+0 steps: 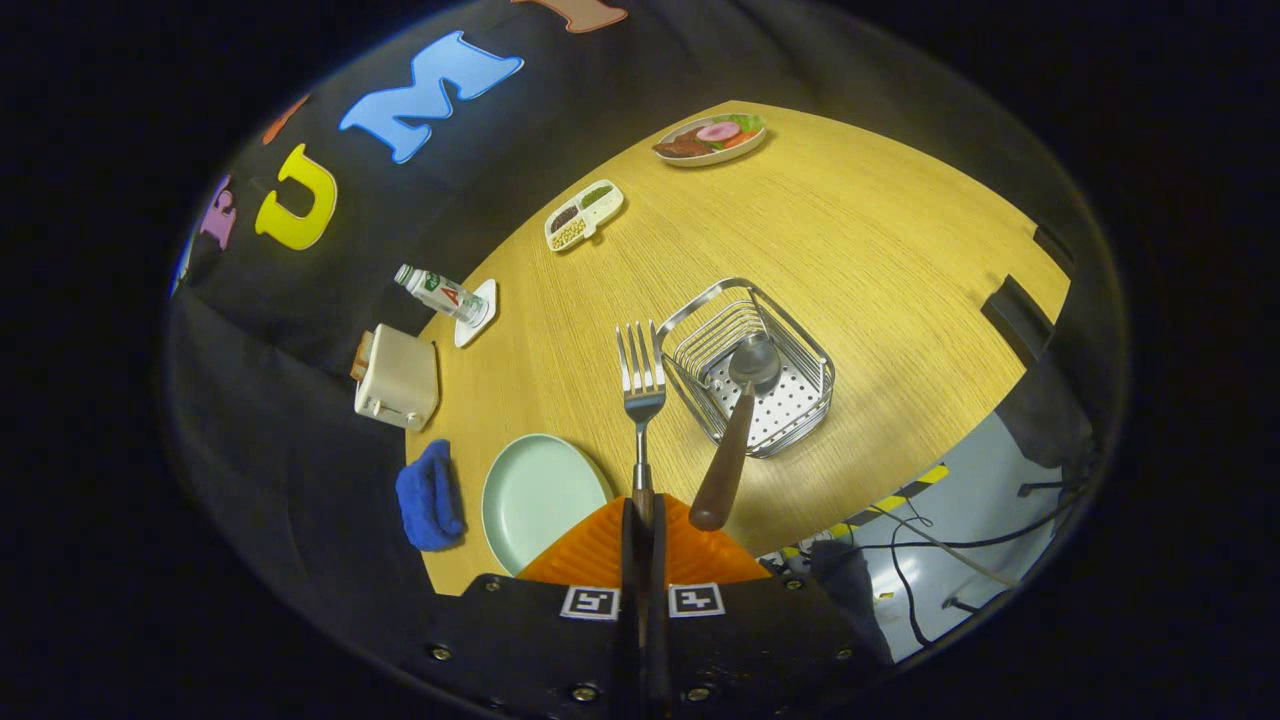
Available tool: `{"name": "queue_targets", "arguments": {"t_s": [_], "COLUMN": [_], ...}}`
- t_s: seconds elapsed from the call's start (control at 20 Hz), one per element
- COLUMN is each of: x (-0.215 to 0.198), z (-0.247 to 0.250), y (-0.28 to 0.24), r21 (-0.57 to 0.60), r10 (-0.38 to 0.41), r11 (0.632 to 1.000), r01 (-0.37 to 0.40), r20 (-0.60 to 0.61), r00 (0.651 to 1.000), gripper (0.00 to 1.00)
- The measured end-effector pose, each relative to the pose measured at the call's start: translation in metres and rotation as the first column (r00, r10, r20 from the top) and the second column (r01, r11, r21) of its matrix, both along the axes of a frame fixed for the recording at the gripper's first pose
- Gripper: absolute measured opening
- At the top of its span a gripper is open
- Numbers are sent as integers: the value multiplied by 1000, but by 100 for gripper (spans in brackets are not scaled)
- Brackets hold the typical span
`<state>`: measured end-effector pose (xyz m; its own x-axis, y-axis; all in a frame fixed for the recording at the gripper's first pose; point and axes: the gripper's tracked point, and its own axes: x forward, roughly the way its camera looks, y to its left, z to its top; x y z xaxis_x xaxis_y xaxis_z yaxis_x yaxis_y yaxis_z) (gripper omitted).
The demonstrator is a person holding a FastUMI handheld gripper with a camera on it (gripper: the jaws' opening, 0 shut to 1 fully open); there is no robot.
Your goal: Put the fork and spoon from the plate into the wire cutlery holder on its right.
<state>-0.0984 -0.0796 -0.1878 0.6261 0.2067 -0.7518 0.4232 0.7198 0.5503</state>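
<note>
My gripper (641, 520) is shut on the handle of a metal fork (640, 385), held high above the table with its tines pointing away from me. Below and to the left lies the pale green plate (535, 495), bare on top. Just right of the fork's tines stands the wire cutlery holder (748, 365). A spoon (738, 430) with a brown handle rests in it, bowl down on the perforated floor, handle leaning out over the near rim.
A blue cloth (430, 495) lies left of the plate, with a cream toaster (397, 378) beyond it. A bottle (440, 293) on a white coaster, a divided snack tray (584, 214) and a plate of food (711, 138) stand further off. The table's edge and floor cables (940, 545) lie to the right.
</note>
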Motion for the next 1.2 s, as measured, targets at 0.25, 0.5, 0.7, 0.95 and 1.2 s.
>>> {"name": "queue_targets", "arguments": {"t_s": [0.25,0.5,0.7,0.95,1.2], "x": [-11,-10,-8,-1,0], "z": [-5,-11,-9,-4,-4], "y": [-17,-15,-15,-15,-17], "r21": [32,103,93,129,122], "r10": [-69,-126,-122,-137,-126], "r11": [997,986,988,982,984], "r01": [70,131,127,142,132], "r20": [-24,-51,-53,-48,-54], "r00": [997,991,991,989,991], "gripper": [4,4,8,19,21]}}
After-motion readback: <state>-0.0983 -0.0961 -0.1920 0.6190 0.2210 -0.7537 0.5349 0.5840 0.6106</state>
